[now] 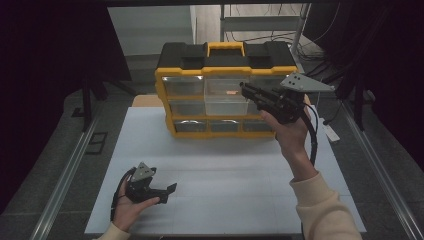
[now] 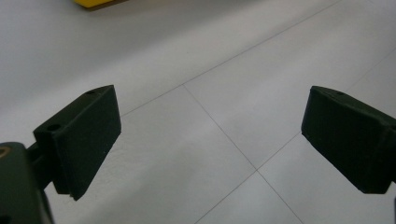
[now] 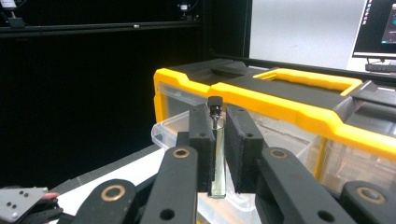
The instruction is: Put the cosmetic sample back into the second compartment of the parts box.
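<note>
From above, at the far middle of the white table (image 1: 215, 200), stands a yellow-and-black organiser (image 1: 225, 90) with clear plastic drawers. One middle drawer (image 1: 226, 102) is pulled out toward the near side, and something small and pinkish lies in it, too small to make out. The right gripper (image 1: 243, 88) is raised at that drawer's right edge, pointing left across the organiser's front, likely so that what it carries can go into the open drawer. Near left, the left gripper (image 1: 172, 190) sits low over the table in the person's hand, well apart from the organiser, apparently just waiting.

On to the left gripper view: two blunt, matte black pads stand wide apart with nothing between them, over smooth white board crossed by thin seam lines. A sliver of yellow shows at the far top edge.

Now the right gripper view, and here's the action: the black jaws are clamped together on a slim glass vial (image 3: 217, 149), upright, with a dark cap (image 3: 215, 103) poking out above the pads. The glass is clear and round, so it wants a firm squeeze, and it is held mid-body, which keeps it steady and vertical. Just beyond it sits the open drawer's (image 3: 163, 133) translucent rim, and behind that the organiser's glossy yellow frame and handle (image 3: 308, 79). The vial looks poised right at the drawer, not yet inside.
</note>
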A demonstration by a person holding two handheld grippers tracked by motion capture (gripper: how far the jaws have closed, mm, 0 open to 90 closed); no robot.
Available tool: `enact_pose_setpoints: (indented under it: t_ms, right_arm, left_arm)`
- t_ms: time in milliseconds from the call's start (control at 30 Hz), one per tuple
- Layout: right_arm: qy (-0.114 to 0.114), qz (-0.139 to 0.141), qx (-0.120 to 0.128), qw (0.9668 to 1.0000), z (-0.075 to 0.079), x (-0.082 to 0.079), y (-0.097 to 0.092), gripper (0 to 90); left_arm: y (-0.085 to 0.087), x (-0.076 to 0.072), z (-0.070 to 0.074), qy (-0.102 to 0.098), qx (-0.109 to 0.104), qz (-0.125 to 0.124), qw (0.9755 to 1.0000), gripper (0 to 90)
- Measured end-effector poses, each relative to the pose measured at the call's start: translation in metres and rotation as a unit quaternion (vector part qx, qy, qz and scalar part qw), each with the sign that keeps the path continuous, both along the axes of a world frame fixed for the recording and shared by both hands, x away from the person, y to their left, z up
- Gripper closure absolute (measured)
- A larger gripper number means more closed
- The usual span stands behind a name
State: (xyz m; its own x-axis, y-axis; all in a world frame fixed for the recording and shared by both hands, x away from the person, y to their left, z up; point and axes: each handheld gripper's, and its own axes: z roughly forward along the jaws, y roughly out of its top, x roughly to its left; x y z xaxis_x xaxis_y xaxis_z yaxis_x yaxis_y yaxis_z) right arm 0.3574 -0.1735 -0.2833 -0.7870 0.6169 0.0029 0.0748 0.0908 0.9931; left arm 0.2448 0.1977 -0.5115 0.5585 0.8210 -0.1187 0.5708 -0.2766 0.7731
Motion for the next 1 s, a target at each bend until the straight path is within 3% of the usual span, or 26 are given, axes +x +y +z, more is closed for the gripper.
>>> enact_pose_setpoints:
  t_ms: [300, 500, 1000]
  right_arm:
    - [0.003, -0.003, -0.012, 0.9999, 0.007, 0.008, 0.009, 81.4]
    - [0.004, -0.008, -0.008, 0.9999, 0.006, 0.017, 0.017, 81.4]
    - [0.016, -0.019, -0.025, 0.9994, 0.003, 0.039, 0.028, 81.4]
  left_arm:
    - [0.000, 0.000, 0.000, -0.001, 0.000, 0.000, 1.0000, 5.4]
    - [0.000, 0.000, 0.000, -0.001, 0.000, 0.000, 1.0000, 5.5]
    - [0.001, 0.000, 0.000, 0.000, 0.002, -0.002, 1.0000, 5.6]
